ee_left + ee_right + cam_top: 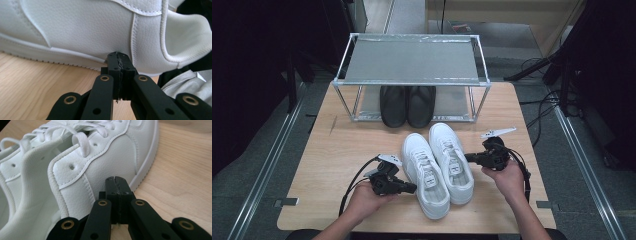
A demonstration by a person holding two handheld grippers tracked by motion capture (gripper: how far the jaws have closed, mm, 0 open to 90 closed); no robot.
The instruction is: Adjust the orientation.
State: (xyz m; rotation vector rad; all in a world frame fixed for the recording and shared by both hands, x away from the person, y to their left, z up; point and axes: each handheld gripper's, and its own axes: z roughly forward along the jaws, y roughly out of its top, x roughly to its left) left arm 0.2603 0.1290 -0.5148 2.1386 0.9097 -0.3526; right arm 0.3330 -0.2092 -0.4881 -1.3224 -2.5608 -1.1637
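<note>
The room was dark around a grey floor (257, 165) crossed by metal rails, with cables lying at the far right. A wooden table (337, 160) stood in the middle, pale and bare at its left side. At its far edge stood a metal shoe rack (412, 62); a pair of black shoes (407, 105) sat on its lower shelf, their far ends hidden under the upper shelf.

A pair of white sneakers (437, 165) lay side by side at the middle of the table, toes towards the near edge, heels towards the rack.

The person's forearms were cut off by the near edge of the high view.

The left gripper (412, 188) had its jaws clenched together with nothing between them; its tips pressed against the outer side of the left sneaker (75, 30) close to the sole. The right gripper (468, 158), jaws likewise clenched and empty, met the outer side of the right sneaker (105, 160).
</note>
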